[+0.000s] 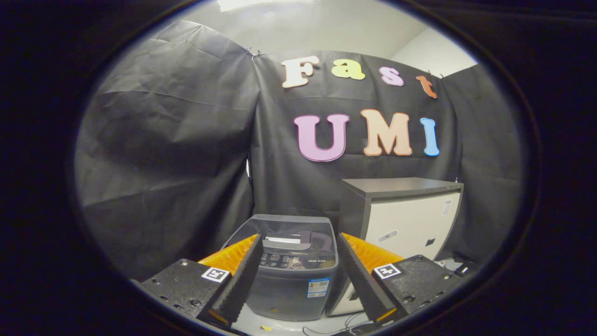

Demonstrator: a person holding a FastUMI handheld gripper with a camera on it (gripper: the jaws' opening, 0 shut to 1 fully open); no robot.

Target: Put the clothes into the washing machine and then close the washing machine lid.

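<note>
The gripper hangs wide open and empty, lined up on the washing machine ahead, whose lid seems down.

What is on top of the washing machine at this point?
The washing machine, beyond the open gripper, has its translucent lid down above a control panel. The drum's contents are too dim to tell.

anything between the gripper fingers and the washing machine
Nothing: in the gripper view the open gripper holds nothing, and the washing machine stands just ahead, framed between its fingers, with only bare floor before it.
</note>
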